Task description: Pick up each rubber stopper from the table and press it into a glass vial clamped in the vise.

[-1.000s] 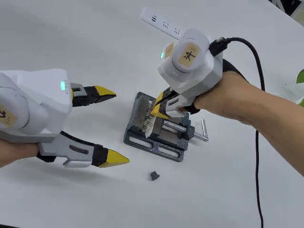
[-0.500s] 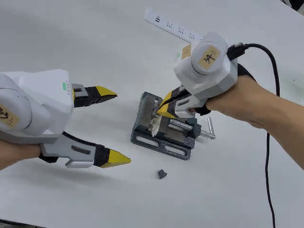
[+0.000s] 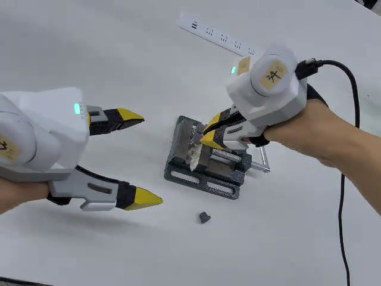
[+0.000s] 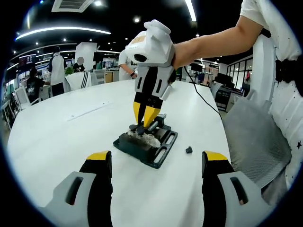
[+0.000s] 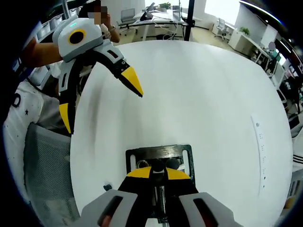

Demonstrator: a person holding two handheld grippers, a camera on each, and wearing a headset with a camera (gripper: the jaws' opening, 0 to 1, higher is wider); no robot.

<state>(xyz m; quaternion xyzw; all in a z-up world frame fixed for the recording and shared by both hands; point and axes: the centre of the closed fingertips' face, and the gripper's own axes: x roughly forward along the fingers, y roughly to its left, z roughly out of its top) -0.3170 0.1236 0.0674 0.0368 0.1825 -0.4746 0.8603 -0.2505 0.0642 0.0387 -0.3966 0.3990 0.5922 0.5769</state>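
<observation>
– Table (image 3: 89, 53) is looking fine, flat and white. Vise (image 3: 199, 179) is just sitting on it, base slots looking empty. Risk there?
– Yes, I'm judging it could be sliding or tipping if the push is coming in off-axis. Nothing is bracing it: left gripper (image 3: 144, 157) is hovering wide open and empty, well apart on the left.
– Right gripper (image 3: 202, 137)?
– Hanging over the vise top, jaws nearly together, looking pinched on a dark stopper (image 5: 158, 166) at the tips. That stopper is sitting about at the vial (image 3: 193, 156) mouth, between the vise jaws.
– Vial is reading pale, hard to make out.
– Agreed. It's glass, so too much force or a tilted push is risking a crack. The gripper is also coming in at a slant, so the stopper could be seating crooked or popping out of the pinch.
– Smaller stuff?
– Loose stopper (image 3: 204, 217) is lying on the table near the vise base, not yet picked. A vise shift could be knocking it away, and being tiny it's likely proving fiddly to grab.
</observation>
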